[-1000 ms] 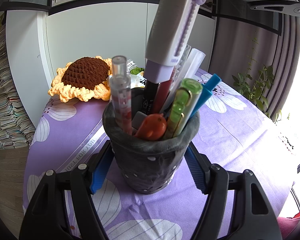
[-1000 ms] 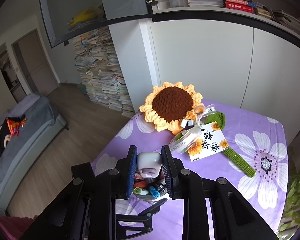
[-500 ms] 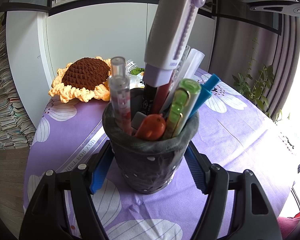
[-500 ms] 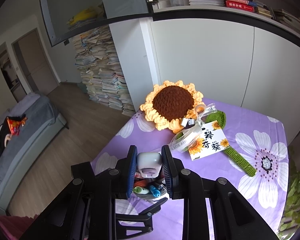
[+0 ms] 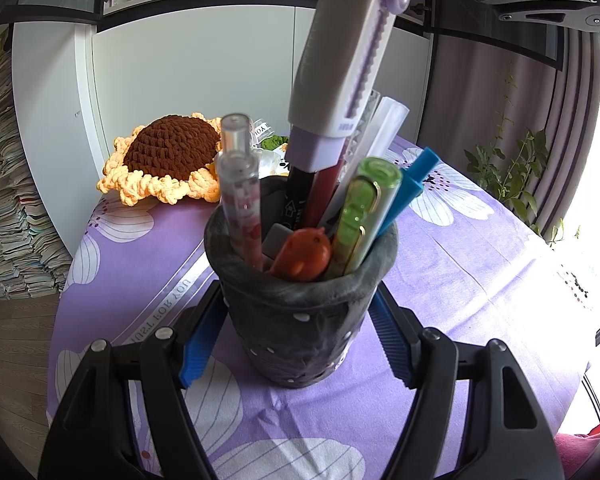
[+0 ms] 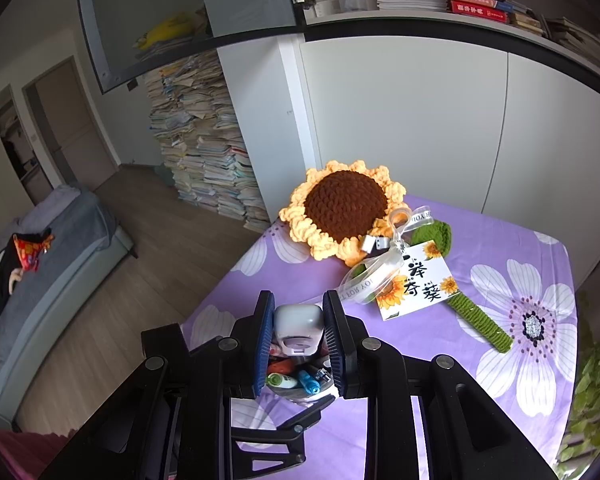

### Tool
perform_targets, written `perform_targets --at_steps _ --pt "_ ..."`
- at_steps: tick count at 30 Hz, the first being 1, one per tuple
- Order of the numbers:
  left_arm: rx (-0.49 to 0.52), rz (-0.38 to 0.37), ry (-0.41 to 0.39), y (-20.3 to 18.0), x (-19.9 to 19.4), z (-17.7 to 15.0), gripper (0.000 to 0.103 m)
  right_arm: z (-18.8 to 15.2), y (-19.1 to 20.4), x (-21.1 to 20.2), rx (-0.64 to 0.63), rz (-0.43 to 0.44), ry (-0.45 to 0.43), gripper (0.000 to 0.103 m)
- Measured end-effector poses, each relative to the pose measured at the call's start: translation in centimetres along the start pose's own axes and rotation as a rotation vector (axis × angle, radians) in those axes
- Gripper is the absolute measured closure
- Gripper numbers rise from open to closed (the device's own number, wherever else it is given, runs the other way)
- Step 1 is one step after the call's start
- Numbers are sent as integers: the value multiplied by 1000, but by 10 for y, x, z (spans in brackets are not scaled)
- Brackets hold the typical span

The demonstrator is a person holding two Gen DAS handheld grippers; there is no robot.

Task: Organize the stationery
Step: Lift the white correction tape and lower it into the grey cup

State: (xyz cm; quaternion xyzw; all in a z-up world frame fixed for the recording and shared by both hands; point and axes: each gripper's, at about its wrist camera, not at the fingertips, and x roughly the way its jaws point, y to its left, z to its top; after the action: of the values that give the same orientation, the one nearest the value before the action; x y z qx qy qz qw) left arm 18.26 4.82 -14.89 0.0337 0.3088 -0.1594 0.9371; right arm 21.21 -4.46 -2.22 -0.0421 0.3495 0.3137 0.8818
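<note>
meanwhile, on a purple flowered worktop (image 5: 480, 272), a crocheted sunflower (image 5: 168, 160) lies at far left beside stacked papers on the floor. at centre stands a dark felt pen holder (image 5: 300, 312), crammed with a clear pen (image 5: 240, 188), an orange tool (image 5: 304, 254), a green pen (image 5: 360, 212) and a blue pen (image 5: 412, 184). the left tongs (image 5: 296, 340) bracket the holder low on its sides, blue pads against the soft wall, steadying it. above it, the right tongs (image 6: 298, 338) are closed on the upper end of a grey and lilac correction-tape dispenser (image 5: 340, 60), whose lower tip hangs among the pen tops, apparently not yet seated. to the right, a houseplant (image 5: 512, 176) stands by the curtain. the dispenser looks light, rigid and smooth plastic, so a firm pinch across its flat sides near the top seems right; the holder looks soft and tippy, best gripped low on its wall.
</note>
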Motion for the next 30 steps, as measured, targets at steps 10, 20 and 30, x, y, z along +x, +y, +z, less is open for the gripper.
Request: perform_targets --at_steps 10,20,30 --pt "0 0 0 0 0 0 32 1 3 1 -13 -17 -5 77" --pt "0 0 0 0 0 0 32 -3 6 19 -28 -28 28 77" --pt "1 0 0 0 0 0 32 -6 0 27 0 -8 60 77"
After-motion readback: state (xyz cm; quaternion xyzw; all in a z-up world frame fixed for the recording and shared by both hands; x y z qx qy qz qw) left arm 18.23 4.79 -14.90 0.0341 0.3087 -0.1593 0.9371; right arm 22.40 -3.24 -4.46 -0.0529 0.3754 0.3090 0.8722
